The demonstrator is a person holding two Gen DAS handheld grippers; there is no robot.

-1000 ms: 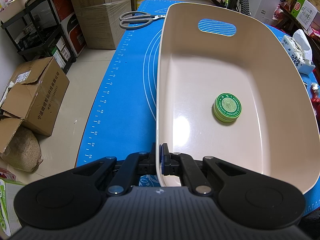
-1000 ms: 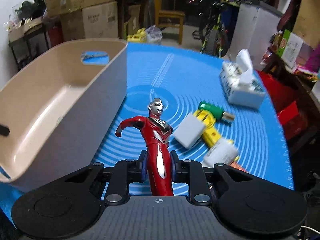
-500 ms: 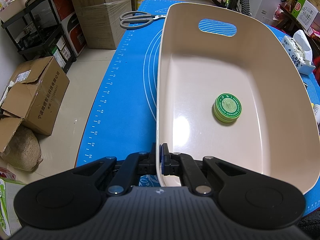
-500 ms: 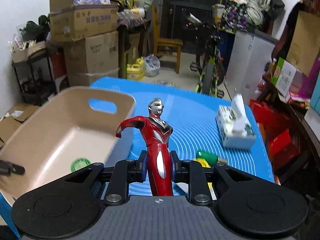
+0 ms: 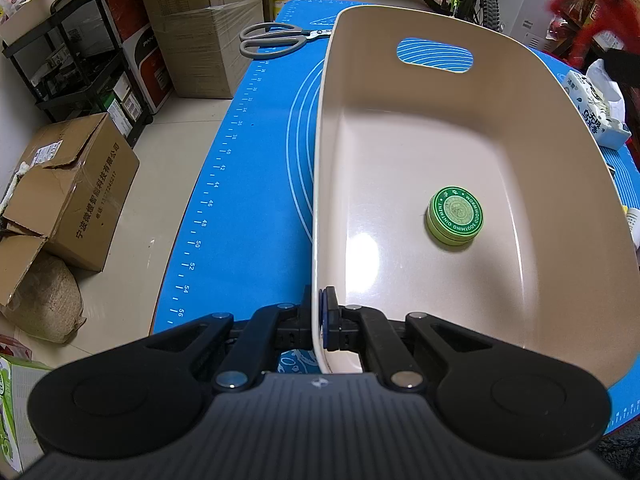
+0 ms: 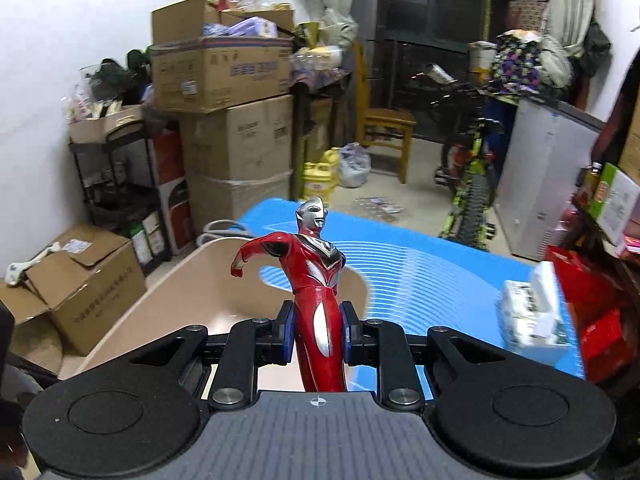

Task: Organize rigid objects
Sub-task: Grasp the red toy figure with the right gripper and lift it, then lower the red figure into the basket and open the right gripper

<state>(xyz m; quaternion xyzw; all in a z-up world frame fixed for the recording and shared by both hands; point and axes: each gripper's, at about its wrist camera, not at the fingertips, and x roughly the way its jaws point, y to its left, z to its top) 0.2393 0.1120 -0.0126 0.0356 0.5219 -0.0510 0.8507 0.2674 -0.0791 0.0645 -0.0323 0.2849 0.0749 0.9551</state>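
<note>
A beige plastic bin stands on the blue mat. A round green ointment tin lies inside it. My left gripper is shut on the bin's near rim. My right gripper is shut on the legs of a red and silver toy figure and holds it upright in the air above the bin. The figure also shows as a red blur at the top right of the left wrist view.
Grey scissors lie on the mat beyond the bin. A tissue pack sits right of the bin and also shows in the right wrist view. Cardboard boxes and a black shelf stand on the floor at left.
My right gripper has lifted the figure and carried it left, from above the mat to over the bin. The left gripper and the bin have stayed still.
</note>
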